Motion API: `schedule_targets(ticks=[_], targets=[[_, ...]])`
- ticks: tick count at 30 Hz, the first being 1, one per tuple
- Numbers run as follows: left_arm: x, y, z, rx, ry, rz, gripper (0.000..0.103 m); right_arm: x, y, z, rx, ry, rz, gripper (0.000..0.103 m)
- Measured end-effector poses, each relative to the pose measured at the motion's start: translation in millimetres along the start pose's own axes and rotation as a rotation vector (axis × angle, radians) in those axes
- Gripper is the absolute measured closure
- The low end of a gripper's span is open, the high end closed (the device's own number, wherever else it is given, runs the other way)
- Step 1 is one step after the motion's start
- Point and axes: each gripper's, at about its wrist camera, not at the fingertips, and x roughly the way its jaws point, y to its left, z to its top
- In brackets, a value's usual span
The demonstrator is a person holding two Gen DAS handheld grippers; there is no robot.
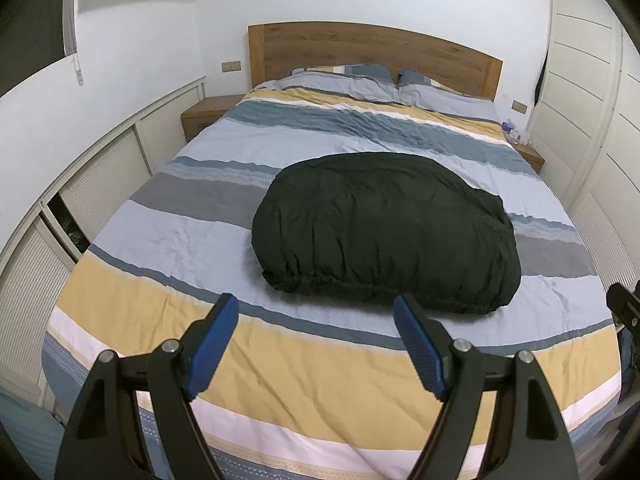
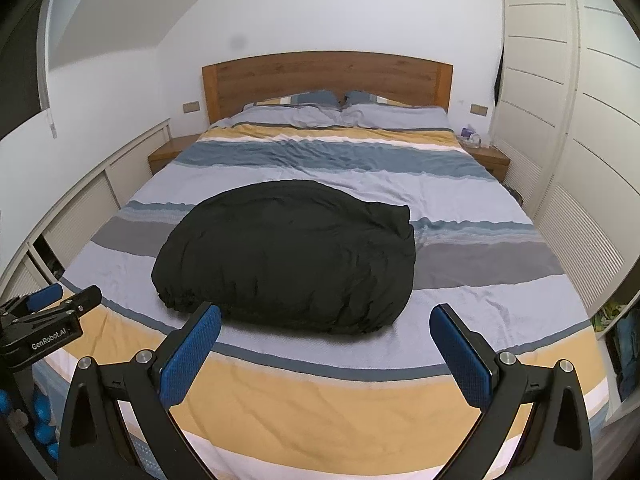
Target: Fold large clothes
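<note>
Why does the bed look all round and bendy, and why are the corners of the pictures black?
In the left wrist view, the fisheye lens bows the striped bed and the cupboards, and its round rim blacks out the corners. In the right wrist view it is the same, plus a faint grey smudge on the wall, perhaps a speck on the lens. The black garment stays sharp in both views, under soft, even light.

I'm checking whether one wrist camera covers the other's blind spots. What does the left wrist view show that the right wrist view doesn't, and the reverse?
Only the left wrist view shows the left gripper head-on, jaws open and empty.

Only the right wrist view shows the right gripper, likewise open and empty, the left gripper from the side at its left edge, and blue objects on the floor.

Both show the black garment bundled on the striped bed, untouched, the wooden headboard and the white wardrobe.
</note>
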Motion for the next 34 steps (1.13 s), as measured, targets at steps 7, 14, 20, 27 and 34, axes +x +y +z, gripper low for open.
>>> schedule_targets(ticks=[7,14,20,27,34], targets=[[3.5,0.3,-1.7,0.011,0.012,-0.014,0.024,8.1,1.3,-5.8,0.013,0.025,-0.009,0.001],[4.8,2.2,-0.2,0.029,0.005,-0.015,0.024,11.2,-1.6,-11.8,0.033,0.045,-0.021,0.001],[6.8,-0.8,-3.9,0.041,0.011,-0.009,0.024,12.1,-1.6,-12.5,0.033,0.048,-0.018,0.001],[10.0,-5.0,-6.0,0.059,0.021,-0.021,0.024,14.5,-2.6,-13.8,0.037,0.055,-0.020,0.001],[12.4,-10.0,-4.9,0.069,0.029,-0.034,0.024,15.2,-6.7,-15.4,0.046,0.056,-0.023,0.001]])
